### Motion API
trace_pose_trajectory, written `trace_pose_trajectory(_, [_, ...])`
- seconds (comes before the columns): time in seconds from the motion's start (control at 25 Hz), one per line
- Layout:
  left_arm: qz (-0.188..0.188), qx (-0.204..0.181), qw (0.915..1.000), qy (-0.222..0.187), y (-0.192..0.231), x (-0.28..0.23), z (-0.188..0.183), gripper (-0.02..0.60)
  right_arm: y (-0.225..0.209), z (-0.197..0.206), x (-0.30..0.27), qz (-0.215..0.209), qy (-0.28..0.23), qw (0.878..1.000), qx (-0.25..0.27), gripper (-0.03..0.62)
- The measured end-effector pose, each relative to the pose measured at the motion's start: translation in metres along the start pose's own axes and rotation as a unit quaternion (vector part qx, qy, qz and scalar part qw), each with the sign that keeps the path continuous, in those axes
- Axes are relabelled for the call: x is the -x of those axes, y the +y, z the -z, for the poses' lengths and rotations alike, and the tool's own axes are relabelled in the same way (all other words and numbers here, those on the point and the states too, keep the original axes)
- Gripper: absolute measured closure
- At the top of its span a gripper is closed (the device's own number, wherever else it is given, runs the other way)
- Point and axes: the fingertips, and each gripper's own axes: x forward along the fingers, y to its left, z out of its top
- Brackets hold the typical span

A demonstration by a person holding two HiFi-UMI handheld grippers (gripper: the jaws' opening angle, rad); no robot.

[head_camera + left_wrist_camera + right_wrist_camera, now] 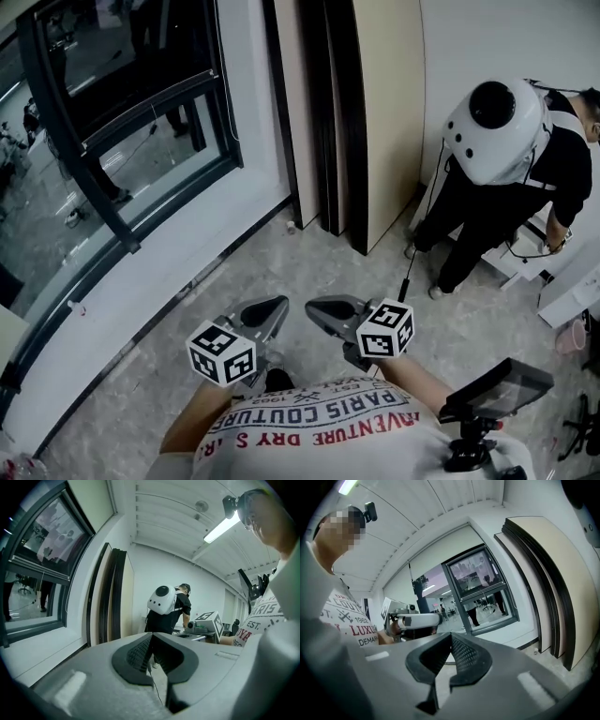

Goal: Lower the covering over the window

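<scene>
We hold L gripper & R gripper clenched, both empty, side by side, window at left

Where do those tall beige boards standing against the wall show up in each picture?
Head view: top centre, the boards stand right of the window.
Left gripper view: left of centre, between the window and a person's white backpack.
Right gripper view: far right edge.
Shared landmark: the window, in all three.
</scene>
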Motion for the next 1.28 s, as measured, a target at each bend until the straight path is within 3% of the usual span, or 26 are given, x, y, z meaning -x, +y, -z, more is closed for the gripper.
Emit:
trace_pose_trajectory(0.28, [0.009, 0.024, 0.9997, 0.001, 0.123, -0.025, -0.037, 0.58, -0.073, -0.045, -0.089, 0.019, 0.003, 1.0, -0.013, 0.591])
trace_pose_trajectory(0.68, [-0.009, 0.015, 0.9997, -0.018, 0.284, -0.03, -0.094, 0.58, -0.15, -0.111, -0.22, 0.011, -0.005, 1.0, 0.001, 0.591])
trace_pose_trajectory(1.0, [-0.006, 0.011, 0.9995, -0.03, 0.338, -0.036, -0.111, 0.58, -0.177, -0.14, -0.266, 0.009, -0.012, 1.0, 0.003, 0.591])
trace_pose_trajectory(1.28, [-0.027, 0.015, 0.999, -0.033, 0.38, -0.033, -0.112, 0.58, -0.195, -0.139, -0.306, -0.014, 0.003, 1.0, 0.011, 0.591])
